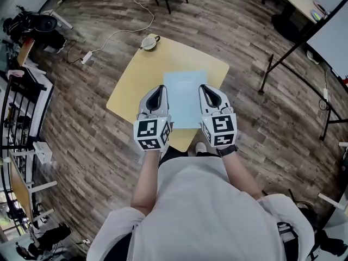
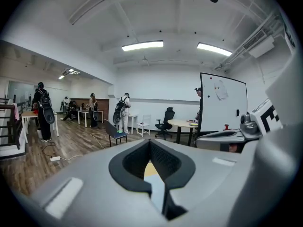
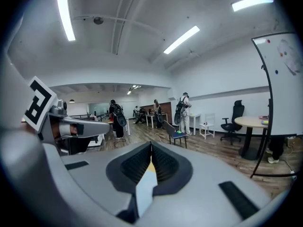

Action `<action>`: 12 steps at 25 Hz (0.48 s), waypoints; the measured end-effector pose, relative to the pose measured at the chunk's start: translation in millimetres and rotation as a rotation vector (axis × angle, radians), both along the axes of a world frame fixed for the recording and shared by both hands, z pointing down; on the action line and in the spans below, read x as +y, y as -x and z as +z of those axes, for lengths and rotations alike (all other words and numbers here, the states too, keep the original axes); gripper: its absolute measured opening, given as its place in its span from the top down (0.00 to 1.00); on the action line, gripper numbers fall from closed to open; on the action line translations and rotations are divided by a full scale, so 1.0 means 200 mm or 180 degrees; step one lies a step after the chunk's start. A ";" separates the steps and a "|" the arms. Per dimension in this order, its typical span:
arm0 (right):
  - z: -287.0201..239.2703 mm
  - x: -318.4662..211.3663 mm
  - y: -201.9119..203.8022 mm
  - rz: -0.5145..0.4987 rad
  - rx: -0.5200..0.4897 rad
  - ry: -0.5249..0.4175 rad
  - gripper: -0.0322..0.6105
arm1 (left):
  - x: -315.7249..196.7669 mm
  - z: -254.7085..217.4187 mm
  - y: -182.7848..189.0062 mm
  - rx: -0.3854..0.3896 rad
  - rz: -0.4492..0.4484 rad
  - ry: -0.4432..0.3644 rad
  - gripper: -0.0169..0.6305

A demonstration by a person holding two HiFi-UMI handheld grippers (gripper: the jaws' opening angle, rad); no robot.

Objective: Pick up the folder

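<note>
**Entry: pale blue folder on counter, two closed grippers beside it**

- Folder point(image 1: 185, 98): pale blue and rectangular, it is lying flat at the middle of the head view, toward the near edge of the counter point(image 1: 133, 86).
- Counter: square with a tan top, it is standing corner-on over the wood-plank floor point(image 1: 244, 42).
- Cup point(image 1: 149, 42): it is sitting at the counter's upper-left corner, well apart from the folder.
- Left gripper point(image 1: 160, 89): it is lining up along the folder's left edge. Its jaws are pressing together with nothing between them, and its marker cube point(image 1: 152, 133) is showing below.
- Right gripper point(image 1: 205, 88): it is lining up along the folder's right edge, its jaws likewise closed and empty.
- Contact: no view is showing whether either gripper is touching the folder.
- Room: a whiteboard point(image 2: 222, 100), a round table point(image 2: 182, 123) and people with backpacks point(image 2: 124, 107) are showing in the left gripper view.
</note>
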State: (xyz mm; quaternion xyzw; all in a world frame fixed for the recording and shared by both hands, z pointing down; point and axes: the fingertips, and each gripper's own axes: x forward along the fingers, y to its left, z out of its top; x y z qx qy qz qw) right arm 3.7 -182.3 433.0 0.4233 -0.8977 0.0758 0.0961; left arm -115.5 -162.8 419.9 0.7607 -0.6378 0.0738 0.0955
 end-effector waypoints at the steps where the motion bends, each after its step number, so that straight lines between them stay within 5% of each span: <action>1: 0.01 -0.02 0.00 0.0023 0.0024 0.0013 0.94 | -0.03 0.01 0.01 0.0018 0.0028 0.0023 0.96; 12: 0.23 -0.20 0.06 0.0297 0.0246 0.0325 0.94 | -0.20 0.24 0.16 0.0085 0.0256 0.0324 0.96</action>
